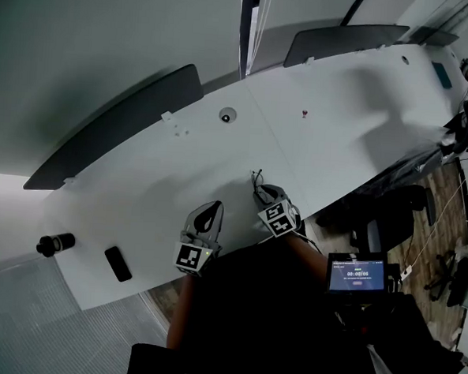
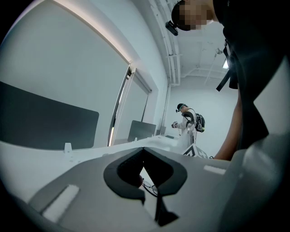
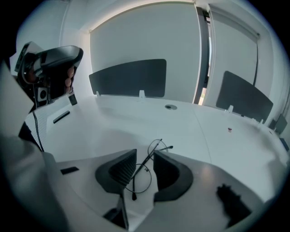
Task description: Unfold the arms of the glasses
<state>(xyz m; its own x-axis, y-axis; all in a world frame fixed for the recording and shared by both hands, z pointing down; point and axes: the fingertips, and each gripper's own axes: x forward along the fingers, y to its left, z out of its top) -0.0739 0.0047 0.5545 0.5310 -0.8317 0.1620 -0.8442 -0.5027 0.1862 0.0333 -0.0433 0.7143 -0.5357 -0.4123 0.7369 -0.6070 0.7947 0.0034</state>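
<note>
Fingers point(image 3: 118, 171) of the right gripper point(image 3: 144, 154) are parted around the glasses point(image 3: 138, 178) — nothing pinched; the left gripper point(image 2: 144, 150), near the glasses, is shut, empty. Unfolding is judged not yet done.

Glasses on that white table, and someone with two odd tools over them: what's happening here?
A person holds a gripper in each hand over a pair of glasses lying on the table. The right gripper points down at them, jaws apart, the thin frame showing between them but not pinched. The left gripper is beside it, jaws shut and empty.
</note>
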